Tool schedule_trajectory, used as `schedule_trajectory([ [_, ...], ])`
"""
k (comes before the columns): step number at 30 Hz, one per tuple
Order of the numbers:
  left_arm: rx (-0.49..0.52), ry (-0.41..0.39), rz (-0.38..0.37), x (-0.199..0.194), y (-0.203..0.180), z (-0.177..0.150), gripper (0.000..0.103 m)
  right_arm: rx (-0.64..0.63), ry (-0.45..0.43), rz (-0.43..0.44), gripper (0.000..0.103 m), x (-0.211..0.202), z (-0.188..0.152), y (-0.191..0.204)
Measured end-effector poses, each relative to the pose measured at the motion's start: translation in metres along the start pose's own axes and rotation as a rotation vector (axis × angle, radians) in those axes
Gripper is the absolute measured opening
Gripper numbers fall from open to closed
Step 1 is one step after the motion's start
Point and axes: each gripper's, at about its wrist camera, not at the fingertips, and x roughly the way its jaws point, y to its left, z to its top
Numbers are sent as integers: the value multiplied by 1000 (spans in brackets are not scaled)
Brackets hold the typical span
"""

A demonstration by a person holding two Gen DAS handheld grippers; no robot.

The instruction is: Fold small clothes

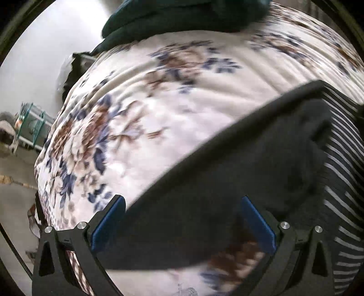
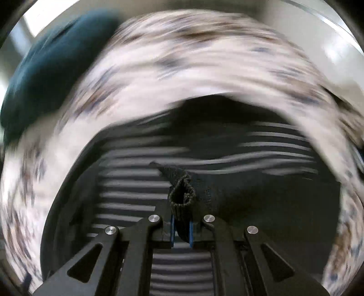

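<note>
A small black garment [image 1: 238,182] lies over a black top with white stripes [image 1: 345,182] on a floral bedspread [image 1: 159,109]. My left gripper [image 1: 183,218] is open, its blue pads [image 1: 109,223] wide apart on either side of the black cloth. My right gripper [image 2: 182,227] is shut on a bunched, ribbed edge of the black garment [image 2: 182,193], held above the striped top [image 2: 136,189]. The right wrist view is blurred by motion.
A dark teal pile of cloth [image 1: 182,16] lies at the far end of the bed; it also shows in the right wrist view [image 2: 52,75]. The bed's left edge drops to the floor, where a teal rack [image 1: 34,127] stands.
</note>
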Motion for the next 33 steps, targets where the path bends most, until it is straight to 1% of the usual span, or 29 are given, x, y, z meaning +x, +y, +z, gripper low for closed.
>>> schedule_trajectory([
  [1,-6,5,2,4,7,0,103,-60,17,11,8,10,-7,33],
  [3,-23,13,-1,11,24,1,103,-179,17,24,8,23,-23,96],
  [4,-29,16,-2,14,30,1,103,-218,17,30,8,25,-30,117],
  [6,-40,23,-5,20,43,0,103,-297,15,14,8,29,-41,151],
  [7,-45,31,-11,21,47,-1,103,-315,28,3,8,22,-50,157],
  [8,-55,42,-29,21,56,-1,103,-317,72,1,10,28,-52,156],
  [9,-64,45,-44,18,63,-3,103,-310,109,23,11,31,-53,152],
  [10,-72,44,-54,15,68,-5,103,-295,148,68,18,31,-52,146],
  [11,-82,43,-69,10,78,-8,103,-266,183,135,39,25,-55,134],
  [12,-98,45,-86,4,94,-12,103,-228,204,186,53,17,-56,119],
  [13,-107,46,-94,1,102,-16,103,-173,216,239,69,5,-58,96],
  [14,-120,46,-103,-4,115,-21,103,-123,219,280,71,-7,-64,76],
  [15,-134,50,-105,-8,130,-29,103,-89,224,295,71,-17,-69,58],
  [16,-146,57,-106,-9,141,-35,103,-66,231,292,72,-26,-75,42],
  [18,-198,89,-119,-6,173,-52,103,-24,238,248,74,-48,-97,5],
  [20,-252,114,-131,3,193,-66,103,12,258,207,74,-60,-119,-26],
  [21,-300,144,-142,16,208,-75,103,34,276,188,74,-66,-133,-43],
  [23,-360,187,-178,35,220,-85,102,70,304,158,74,-65,-152,-65],
  [24,-389,217,-227,49,224,-89,101,86,318,135,74,-61,-163,-76],
  [25,-391,222,-261,55,224,-89,101,104,336,105,74,-57,-175,-88],
  [26,-369,230,-296,65,219,-89,98,117,349,90,74,-52,-182,-91],
  [27,-344,244,-296,71,214,-88,90,142,369,76,74,-48,-190,-101],
  [29,-281,259,-348,81,200,-85,62,176,393,59,74,-42,-204,-111],
  [30,-239,275,-350,85,190,-83,33,178,397,52,74,-40,-208,-113],
  [31,-213,275,-376,85,184,-81,16,174,402,40,74,-39,-212,-115],
  [32,-191,264,-397,82,180,-77,4,167,405,30,74,-37,-215,-115],
  [33,-171,249,-378,76,178,-71,3,160,407,24,74,-35,-217,-114],
])
